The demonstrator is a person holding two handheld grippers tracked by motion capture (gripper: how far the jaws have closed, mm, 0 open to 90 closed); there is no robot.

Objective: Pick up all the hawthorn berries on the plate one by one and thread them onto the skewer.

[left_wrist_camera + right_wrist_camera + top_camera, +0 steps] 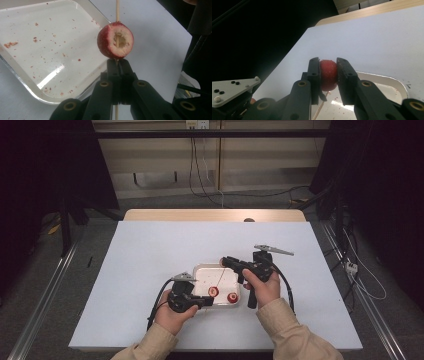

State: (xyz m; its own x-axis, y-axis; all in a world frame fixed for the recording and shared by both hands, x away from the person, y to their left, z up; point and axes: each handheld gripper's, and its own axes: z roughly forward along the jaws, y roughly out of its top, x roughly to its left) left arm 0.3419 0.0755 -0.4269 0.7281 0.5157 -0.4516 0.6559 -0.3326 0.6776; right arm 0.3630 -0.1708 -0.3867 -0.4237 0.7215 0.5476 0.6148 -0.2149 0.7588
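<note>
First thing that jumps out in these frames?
The cored red fruit threaded on a thin wooden skewer, which the left gripper pinches just below it, beside the white tray speckled with red crumbs. Next, the right gripper clamps a second red fruit between its jaws above the tray's far edge. In the high view, a third red piece lies in the tray.

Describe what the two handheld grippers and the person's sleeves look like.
Both grippers are black. The left gripper and right gripper each carry a grey three-cornered plate on top and trail a black cable. Up close, the fingers are flat black bars on linkage arms with brass-coloured pivot rings. The person wears tan long sleeves.
</note>
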